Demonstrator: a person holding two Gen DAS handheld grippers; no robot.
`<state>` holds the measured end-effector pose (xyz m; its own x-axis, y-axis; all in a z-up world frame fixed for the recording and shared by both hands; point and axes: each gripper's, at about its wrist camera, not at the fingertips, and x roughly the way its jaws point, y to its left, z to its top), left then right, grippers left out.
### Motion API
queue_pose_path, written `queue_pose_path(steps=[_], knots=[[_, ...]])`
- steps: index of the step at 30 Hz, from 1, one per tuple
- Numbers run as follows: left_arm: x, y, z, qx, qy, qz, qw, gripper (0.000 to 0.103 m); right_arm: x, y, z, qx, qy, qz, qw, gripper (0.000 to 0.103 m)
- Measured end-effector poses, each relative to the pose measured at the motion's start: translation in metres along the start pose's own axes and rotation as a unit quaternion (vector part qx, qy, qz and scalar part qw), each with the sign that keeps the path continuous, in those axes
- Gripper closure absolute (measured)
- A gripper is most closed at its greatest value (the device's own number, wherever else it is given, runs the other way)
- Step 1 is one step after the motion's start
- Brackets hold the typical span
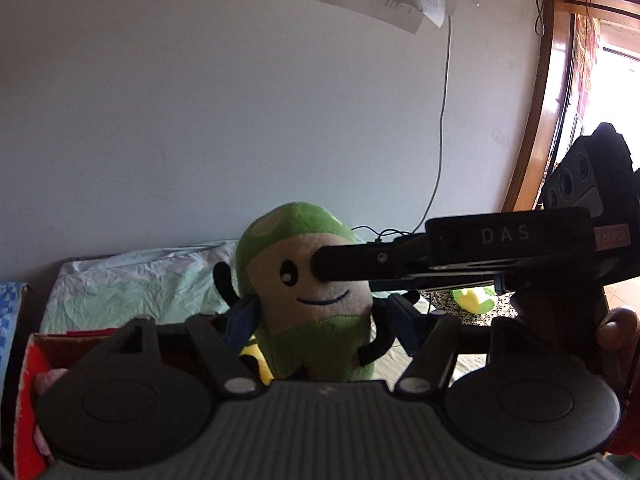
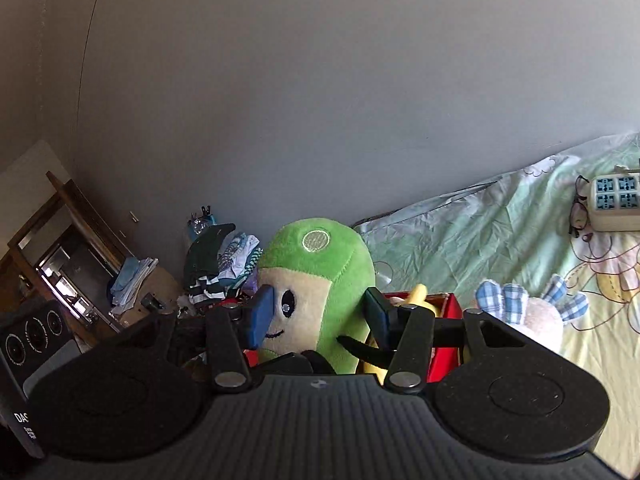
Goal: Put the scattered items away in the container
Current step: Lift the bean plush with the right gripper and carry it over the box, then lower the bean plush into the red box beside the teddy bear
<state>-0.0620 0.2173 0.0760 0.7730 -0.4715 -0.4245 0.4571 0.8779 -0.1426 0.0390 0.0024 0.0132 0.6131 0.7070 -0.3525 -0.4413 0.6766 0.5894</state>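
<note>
both grippers' fingers clamp green plush toy, above red box

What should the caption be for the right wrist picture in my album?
Both grippers carry a smiling green plush toy above the red box on the bed.

We see our 2 matching black grippers: the left gripper and right gripper have ribbed grey housings, silver pivot screws, blue fingertips and white "DAS" lettering.

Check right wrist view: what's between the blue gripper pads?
The green plush toy with cream face sits between the right gripper's fingers, above the red box.
</note>
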Motion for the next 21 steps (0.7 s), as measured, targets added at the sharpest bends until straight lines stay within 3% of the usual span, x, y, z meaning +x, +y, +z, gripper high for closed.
queue_pose_path(steps=[6,13,21], knots=[[-0.010,0.069,-0.008,-0.003,0.030,0.014,0.9994,0.034,0.061,0.029,-0.018,0.004,0.024,-0.010,1.000,0.051],[0.004,0.123,-0.030,0.003,0.089,0.017,0.9959,0.033,0.108,0.038,-0.041,0.006,0.068,-0.041,0.997,0.051],[0.022,0.136,-0.055,0.008,0.136,-0.005,0.9907,0.033,0.130,0.039,-0.057,0.000,0.108,-0.088,0.990,0.051]])
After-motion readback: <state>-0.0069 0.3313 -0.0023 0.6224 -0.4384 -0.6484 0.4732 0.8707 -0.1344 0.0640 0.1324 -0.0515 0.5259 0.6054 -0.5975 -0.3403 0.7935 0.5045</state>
